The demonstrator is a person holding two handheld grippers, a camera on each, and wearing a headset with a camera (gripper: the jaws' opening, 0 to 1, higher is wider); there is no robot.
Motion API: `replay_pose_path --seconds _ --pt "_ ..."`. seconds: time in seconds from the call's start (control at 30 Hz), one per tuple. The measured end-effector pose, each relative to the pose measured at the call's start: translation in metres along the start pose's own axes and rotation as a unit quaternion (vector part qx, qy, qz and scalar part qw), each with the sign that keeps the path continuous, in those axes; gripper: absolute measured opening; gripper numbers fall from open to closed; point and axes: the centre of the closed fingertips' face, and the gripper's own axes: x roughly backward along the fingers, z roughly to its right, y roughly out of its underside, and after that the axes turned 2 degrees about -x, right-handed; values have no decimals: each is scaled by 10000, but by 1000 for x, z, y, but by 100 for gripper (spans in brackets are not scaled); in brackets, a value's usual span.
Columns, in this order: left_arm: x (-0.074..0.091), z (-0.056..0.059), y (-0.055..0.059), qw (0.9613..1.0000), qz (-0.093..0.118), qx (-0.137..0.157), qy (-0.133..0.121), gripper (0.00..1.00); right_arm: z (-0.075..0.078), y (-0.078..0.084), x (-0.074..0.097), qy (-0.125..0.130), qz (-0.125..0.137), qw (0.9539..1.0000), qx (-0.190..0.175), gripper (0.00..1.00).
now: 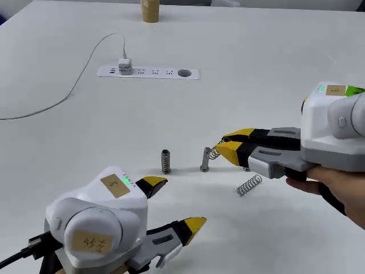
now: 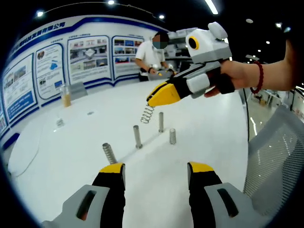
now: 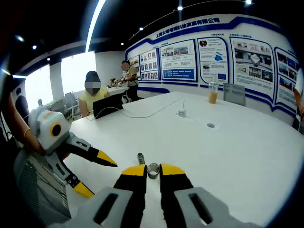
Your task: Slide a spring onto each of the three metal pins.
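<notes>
Of three pins (image 2: pixel 137 137) on the table (image 1: pixel 256 103), one carried a spring (image 1: pixel 165 161). The right gripper (image 1: pixel 221 144) clenched a second spring (image 1: pixel 214 153) just beside the middle pin (image 1: pixel 205 160). A third spring (image 1: pixel 249 185) lay loose on the table. The left gripper (image 1: pixel 185 201) hung released.

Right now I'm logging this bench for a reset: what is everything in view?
table: one, white, under everything
pin with a spring on it: one, grey, mid-table
bare pins: two, grey, to its right
loose spring: one, silver, lying near the pins
held spring: one, silver, in the right gripper
power strip: one, white, far side
charger, cable: one each, white, at the strip
paper cup: one, tan, far edge
people: two, background, one seated, one standing
left gripper: one, white with yellow-black jaws, near left, open
right gripper: one, same colours, right, shut
hand: one, holding the right gripper
</notes>
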Motion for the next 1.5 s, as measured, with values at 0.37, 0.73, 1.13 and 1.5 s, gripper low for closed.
replay_pose_path --seconds 0.37,0.73,1.13,1.5 --pt "2 -11 4 9997 -22 152 -167 71 16 2 -17 264 -240 9992 163 11" --pt "-1 -10 8 9995 -82 267 -127 84 15 13 -31 348 -624 9964 459 11" --pt "0 -6 4 9997 -12 227 -45 85 19 16 -43 433 -929 9930 590 11" --pt "-1 -6 5 9999 -29 163 -32 84 18 26 -49 421 -1242 9881 806 12"
